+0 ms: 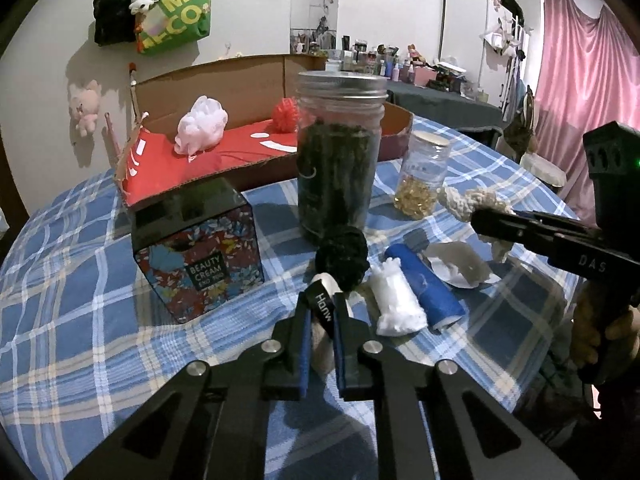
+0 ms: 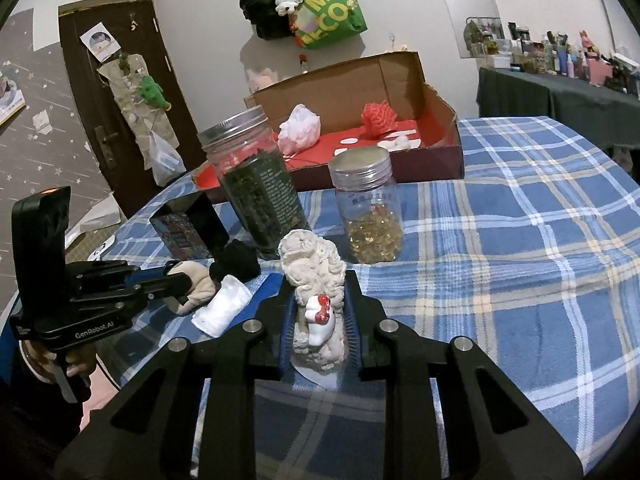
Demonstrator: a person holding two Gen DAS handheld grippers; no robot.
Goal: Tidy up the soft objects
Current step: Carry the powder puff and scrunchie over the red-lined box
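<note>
My left gripper is shut on a beige plush toy with a black band, low over the table; it also shows in the right wrist view. My right gripper is shut on a cream curly plush with a red-and-white charm, held above the cloth; the plush also shows in the left wrist view. A black pom-pom, a white fluffy roll and a blue roll lie on the table. An open cardboard box with a red floor holds a pink puff and a red puff.
A tall jar of dark leaves and a small jar of yellow capsules stand mid-table. A floral Beauty Cream box stands at left. A crumpled white wrapper lies by the blue roll. The blue plaid tablecloth covers the round table.
</note>
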